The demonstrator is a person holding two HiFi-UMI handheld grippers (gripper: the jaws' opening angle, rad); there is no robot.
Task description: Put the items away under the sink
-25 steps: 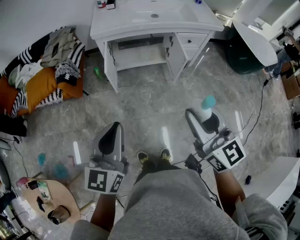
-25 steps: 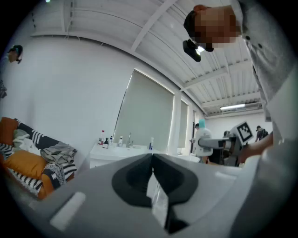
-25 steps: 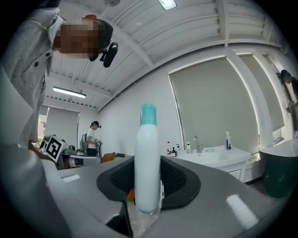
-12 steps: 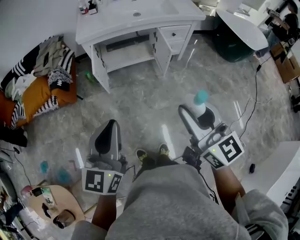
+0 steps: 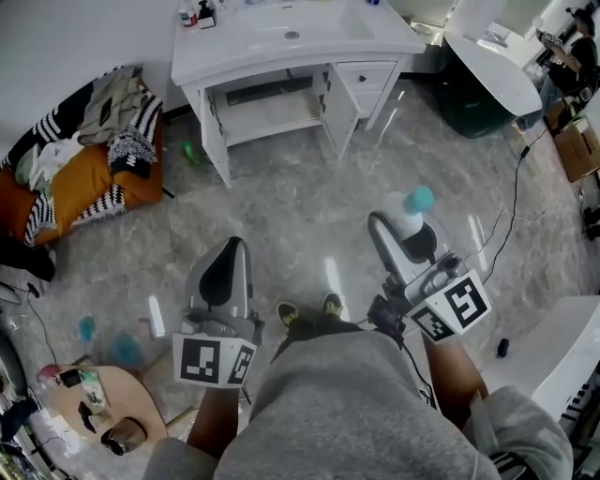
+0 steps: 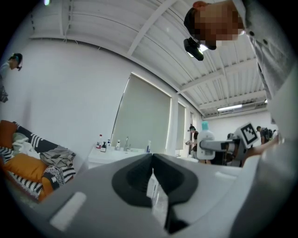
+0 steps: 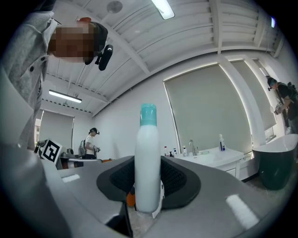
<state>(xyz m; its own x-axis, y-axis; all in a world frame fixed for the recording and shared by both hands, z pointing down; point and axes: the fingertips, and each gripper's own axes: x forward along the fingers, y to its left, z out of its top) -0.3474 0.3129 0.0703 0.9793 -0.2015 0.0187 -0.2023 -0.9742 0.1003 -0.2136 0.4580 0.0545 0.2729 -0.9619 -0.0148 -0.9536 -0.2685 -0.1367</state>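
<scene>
Bright, even light thruout, no hard shadows.

Right gripper view: ceiling strip lamp (image 7: pixel 163 8) high above the jaws, blown out white. Bottle (image 7: pixel 147 162) betw. the jaws is lit flat and a bit soft; jaw pads close up are blurry.

Left gripper view: second strip lamp (image 6: pixel 231 108) up and right of the jaws. The jaws are out of focus, bg sharper.

Both gripper views are fisheye w/ black corners and ceiling beams bent toward the edges.

Head view: glossy floor (image 5: pixel 281 216) throws white glare streaks betw. the two sets of jaws and outboard of each. Left edge smeared.
</scene>
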